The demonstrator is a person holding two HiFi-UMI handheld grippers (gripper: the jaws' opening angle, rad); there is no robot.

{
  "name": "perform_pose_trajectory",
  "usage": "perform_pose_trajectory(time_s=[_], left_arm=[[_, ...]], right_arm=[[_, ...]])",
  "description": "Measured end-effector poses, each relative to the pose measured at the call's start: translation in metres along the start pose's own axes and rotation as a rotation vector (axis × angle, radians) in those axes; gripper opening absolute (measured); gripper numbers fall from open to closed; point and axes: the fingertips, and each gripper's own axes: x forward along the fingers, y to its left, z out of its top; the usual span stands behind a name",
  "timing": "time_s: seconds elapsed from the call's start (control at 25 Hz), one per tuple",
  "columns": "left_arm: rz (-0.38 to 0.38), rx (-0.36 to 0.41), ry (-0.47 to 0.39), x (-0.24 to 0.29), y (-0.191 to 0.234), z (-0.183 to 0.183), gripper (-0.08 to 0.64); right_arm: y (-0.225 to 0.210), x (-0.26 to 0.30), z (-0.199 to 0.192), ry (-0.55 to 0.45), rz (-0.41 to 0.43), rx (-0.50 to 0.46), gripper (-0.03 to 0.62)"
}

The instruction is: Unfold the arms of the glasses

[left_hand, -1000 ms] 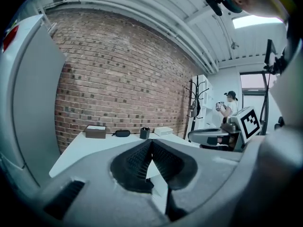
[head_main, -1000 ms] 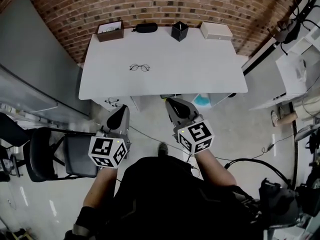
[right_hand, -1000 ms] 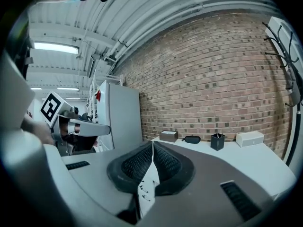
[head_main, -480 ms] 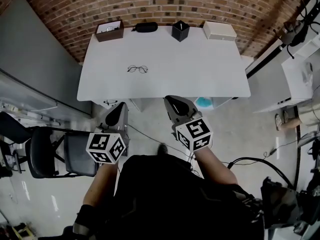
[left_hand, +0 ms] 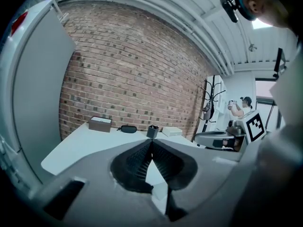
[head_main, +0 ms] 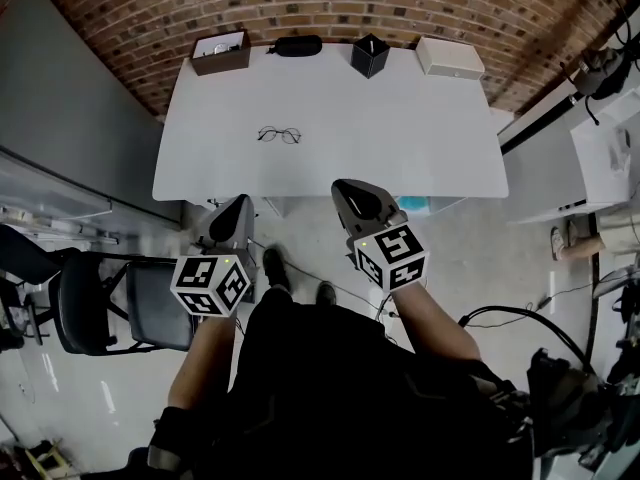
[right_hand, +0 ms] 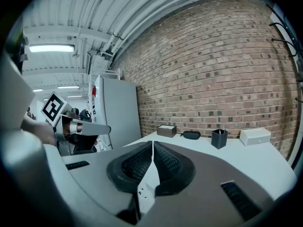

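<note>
1. Glasses: on the white table, in its left half, well in from all four edges. Too small to tell how the arms sit.
2. Along the far edge, hard by the brick wall: brown box, black case, black cup and white box, set in a row and well apart from the glasses.
3. Left gripper: jaws pressed together, nothing between them. Held just short of the near edge, over the floor, toward the table's left corner.
4. Right gripper: jaws likewise closed on nothing. Tip at the near edge, about midway along it in the head view.
5. Between the near edge and the glasses: a broad stretch of bare tabletop, widest to the right of the glasses.
6. Beyond the left edge: a grey panel running close alongside, and nearer the person a black chair just beside the left gripper.
7. Beyond the right edge: a strip of floor, then white furniture; a cable loose on the floor near the person's right side.
</note>
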Motion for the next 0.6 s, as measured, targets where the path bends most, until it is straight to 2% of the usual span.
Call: perform_pose_trajectory(time_s=[0.08,0.2,0.44,0.6], left_arm=[[-0.029,-0.021,-0.017,0.007,0.006,0.006,0.011],[-0.051,-0.006,-0.042,0.022,0.022,0.017,0.011],[-0.048,-0.03,0.028,0.059,0.07,0.01,0.011],[-0.085,-0.018,0.082,0.085,0.093,0.0,0.011]], right_arm=[[-0.005,0.009,0.003,-0.005,-0.031,-0.006,0.011],[-0.011,0.03,0.008,0.008,-0.043,-0.008,0.011],[-0.015,0.075,0.006,0.041,-0.05,0.013,0.011],[-0.026,0.105,-0.001,0.065,-0.081,0.044,0.011]])
